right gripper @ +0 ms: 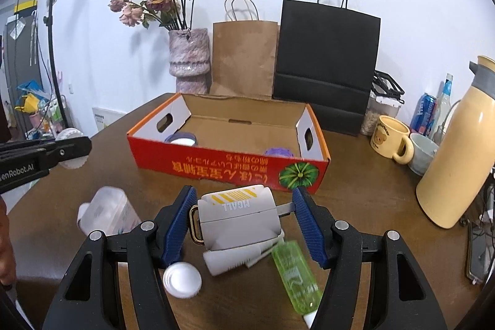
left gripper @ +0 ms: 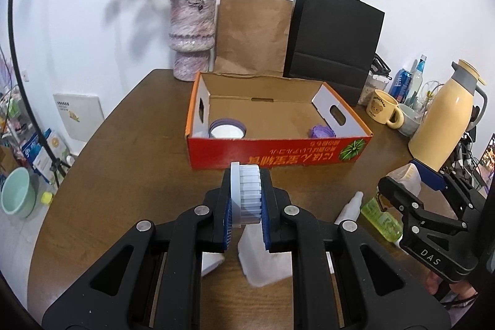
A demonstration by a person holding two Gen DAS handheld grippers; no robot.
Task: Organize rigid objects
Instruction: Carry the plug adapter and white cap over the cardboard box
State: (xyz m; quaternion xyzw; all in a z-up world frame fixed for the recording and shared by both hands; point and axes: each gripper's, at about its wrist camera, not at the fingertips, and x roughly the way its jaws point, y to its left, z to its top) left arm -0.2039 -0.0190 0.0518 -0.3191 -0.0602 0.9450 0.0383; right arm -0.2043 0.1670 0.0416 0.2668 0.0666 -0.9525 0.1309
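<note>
White wall and a dark wooden bench (left gripper: 130, 150) fill the room, and I'll go from the near edge outward. Nearest, the left hand-held gripper (left gripper: 246, 200) is clenched on a pale ribbed round lid (left gripper: 247, 197), held on edge between the blue pads, above the bench and just short of the box. It looks like hard, light plastic; the ribbing gives the pads some bite, so pinching across its flat faces seems sound.

To the right, the right hand-held gripper (right gripper: 241, 217) is grasping a small grey case (right gripper: 238, 215) marked MGALL by its ends, one pad against a gold ring, the other against a thin tab. I'd judge it stiff and fairly light, but that tab hold looks less secure than the body would be.

Below them lie a green bottle (right gripper: 294, 271), a white cap (right gripper: 182, 279) and a clear container (right gripper: 108, 212); smooth plastics, probably slippery.

Farther off sits the red cardboard box (left gripper: 278, 149), open-topped, with two purple items inside. Beyond it stand a vase (left gripper: 191, 36) and paper bags.
</note>
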